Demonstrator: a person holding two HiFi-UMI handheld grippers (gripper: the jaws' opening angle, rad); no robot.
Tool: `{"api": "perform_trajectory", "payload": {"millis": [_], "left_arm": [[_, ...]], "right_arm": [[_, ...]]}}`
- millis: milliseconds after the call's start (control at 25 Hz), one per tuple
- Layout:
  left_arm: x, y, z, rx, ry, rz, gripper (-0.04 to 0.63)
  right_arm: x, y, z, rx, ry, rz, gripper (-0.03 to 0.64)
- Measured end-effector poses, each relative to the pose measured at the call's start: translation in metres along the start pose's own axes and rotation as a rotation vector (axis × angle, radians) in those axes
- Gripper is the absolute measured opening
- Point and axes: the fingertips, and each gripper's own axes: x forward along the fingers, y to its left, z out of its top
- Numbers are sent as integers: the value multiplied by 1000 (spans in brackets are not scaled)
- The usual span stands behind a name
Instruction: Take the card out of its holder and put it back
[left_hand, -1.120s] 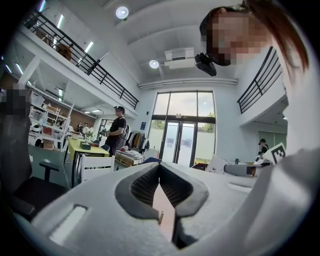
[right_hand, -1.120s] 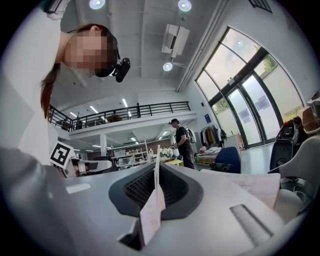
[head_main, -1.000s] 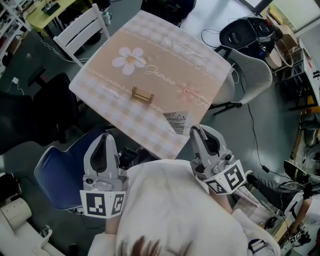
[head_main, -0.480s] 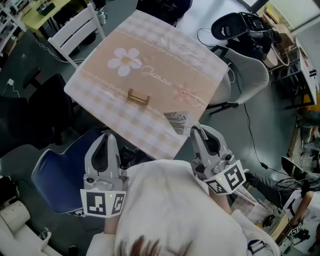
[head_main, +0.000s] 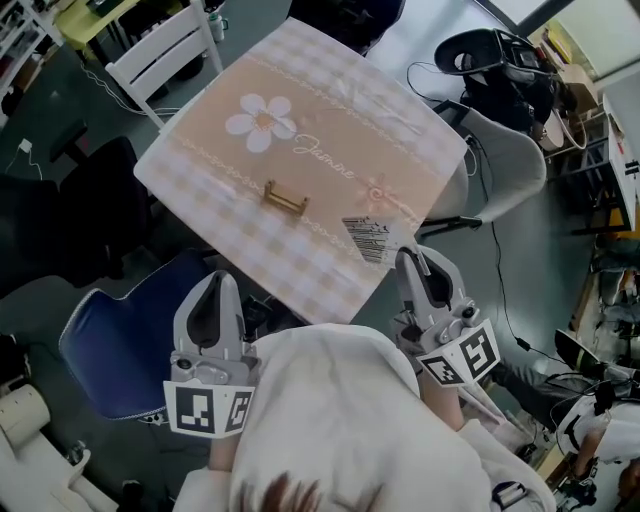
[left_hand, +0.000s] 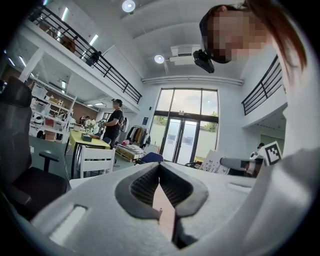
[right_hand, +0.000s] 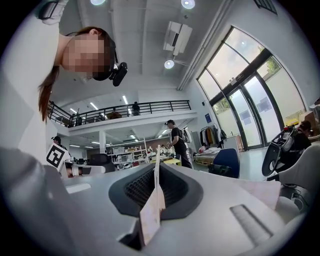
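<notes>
In the right gripper (head_main: 405, 256), the card (head_main: 371, 238)

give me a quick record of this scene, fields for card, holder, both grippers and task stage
card: white with barcode print, pinched edge-on in the right gripper, over the tablecloth's near corner
holder: small gold stand, empty, on the tablecloth, apart from the card
right gripper: shut on the card
left gripper: jaws together, nothing between them, short of the tablecloth's edge
tablecloth: beige check with a flower print
task stage: card out of the holder, not yet put back
</notes>
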Motion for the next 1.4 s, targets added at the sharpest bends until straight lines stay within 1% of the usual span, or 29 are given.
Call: {"api": "perform_trajectory", "payload": {"millis": [280,440,680,1120,1400], "left_arm": [[-7,9,-1,-6,14,59,0],[-10,11,-4,-14,22,82,0],[-13,16,-7,-45,25,93,0],[-13,25,-7,-57,35,105,0],[-12,31,-9,-67,45,114,0]], "right_arm": [[36,-9,20,-38,-41,65,18],[56,-11,27,-59,-45,111,18],[89,-11,17,-60,-15,181,18],[126,-5,5,-64,40,271,18],[151,0,-17,-63,88,320,18]]}}
